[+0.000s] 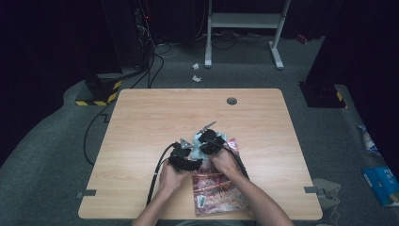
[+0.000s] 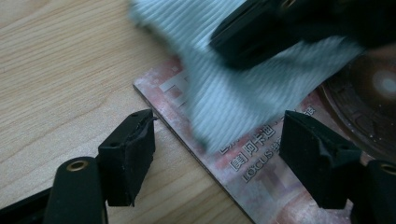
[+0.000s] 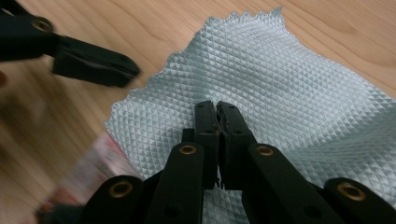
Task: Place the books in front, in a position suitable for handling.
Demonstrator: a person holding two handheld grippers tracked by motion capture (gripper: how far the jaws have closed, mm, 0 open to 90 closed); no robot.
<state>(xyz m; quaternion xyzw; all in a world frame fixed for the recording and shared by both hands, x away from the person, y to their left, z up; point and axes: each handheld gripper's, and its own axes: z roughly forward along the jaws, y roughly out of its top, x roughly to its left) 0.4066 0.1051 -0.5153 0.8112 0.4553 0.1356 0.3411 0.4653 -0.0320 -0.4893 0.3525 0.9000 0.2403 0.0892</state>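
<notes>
A light blue waffle-weave cloth lies partly on a reddish magazine near the table's front edge. My right gripper is shut, its tips pinching the cloth from above. In the left gripper view the cloth hangs blurred under the right gripper, across the magazine's top corner. My left gripper is open wide with nothing gripped. One of its jaws stands over bare wood, the other over the magazine's cover. In the high view both grippers are close together, left and right, at the magazine's far end.
The wooden table has a round grey cable hole at its far middle. Black cables trail from the grippers over the front edge. A white desk frame and dark equipment stand on the carpet beyond the table.
</notes>
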